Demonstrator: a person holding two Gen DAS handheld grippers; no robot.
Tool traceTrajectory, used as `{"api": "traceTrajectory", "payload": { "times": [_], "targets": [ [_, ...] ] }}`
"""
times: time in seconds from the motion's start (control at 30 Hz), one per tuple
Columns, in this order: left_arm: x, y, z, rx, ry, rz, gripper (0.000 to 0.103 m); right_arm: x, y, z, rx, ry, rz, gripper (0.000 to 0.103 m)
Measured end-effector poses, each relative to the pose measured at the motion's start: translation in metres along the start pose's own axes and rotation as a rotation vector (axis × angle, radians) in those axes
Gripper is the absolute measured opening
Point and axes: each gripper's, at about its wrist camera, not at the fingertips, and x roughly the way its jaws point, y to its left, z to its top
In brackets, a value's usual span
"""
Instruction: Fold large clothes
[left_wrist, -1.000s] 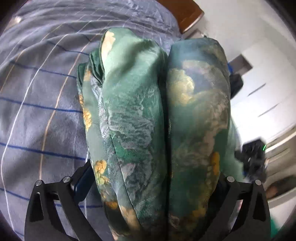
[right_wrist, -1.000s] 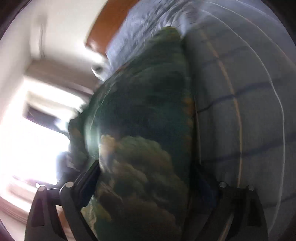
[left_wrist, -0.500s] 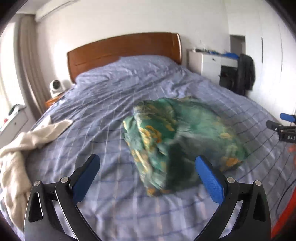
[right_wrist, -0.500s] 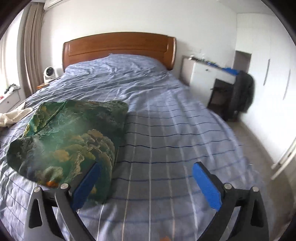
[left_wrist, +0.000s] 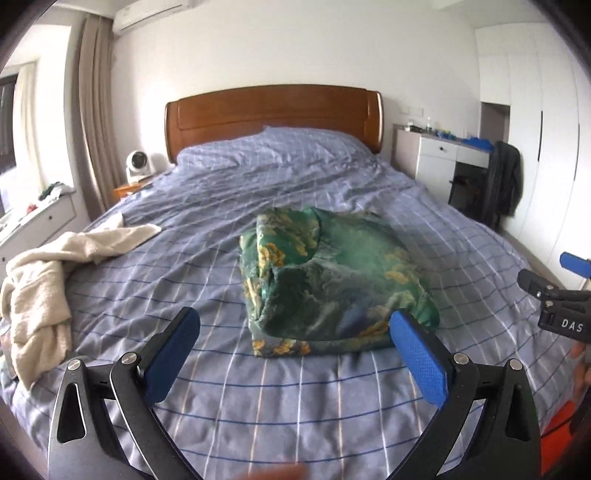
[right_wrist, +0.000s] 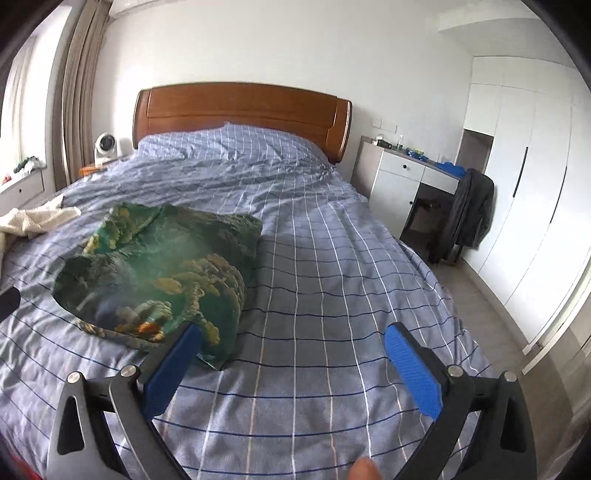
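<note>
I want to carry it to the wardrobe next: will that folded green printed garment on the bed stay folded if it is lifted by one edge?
Probably not. The green garment looks thin, glossy and soft, so its layers would likely slide apart and droop. Its puffy, uneven stack suggests that it is light and floppy; supporting it from underneath seems safer.
</note>
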Motion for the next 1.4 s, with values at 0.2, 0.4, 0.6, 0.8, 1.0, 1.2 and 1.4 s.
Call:
{"api": "traceTrajectory", "payload": {
  "times": [0.2,0.4,0.6,0.8,1.0,1.2,1.4],
  "targets": [
    [-0.011,-0.006,-0.003,0.007,-0.002,0.067,0.103,-0.014,0.008,-0.005,-0.017,0.014,0.060,0.102],
    [-0.030,-0.003,0.002,-0.056,0.008,0.023,0.103,-0.031,0.007,-0.014,-0.030,0.021,0.096,0.102],
    [-0.061,0.009,0.006,-0.050,0.017,0.028,0.103,-0.085,-0.022,-0.013,-0.003,-0.081,0.091,0.102],
    [-0.070,0.015,-0.008,-0.063,0.028,0.030,0.103,-0.112,-0.039,-0.029,-0.011,-0.061,0.089,0.102],
    [-0.056,-0.002,-0.023,-0.056,0.119,0.045,0.103,-0.094,-0.019,-0.042,0.001,0.041,0.097,0.102],
    [-0.055,-0.018,-0.022,-0.029,0.158,0.007,0.103,-0.092,0.008,-0.036,-0.044,0.052,0.085,0.102],
    [-0.060,-0.026,-0.019,-0.008,0.152,-0.010,0.103,-0.089,0.010,-0.030,-0.034,0.084,0.101,0.102]
  ]
}}
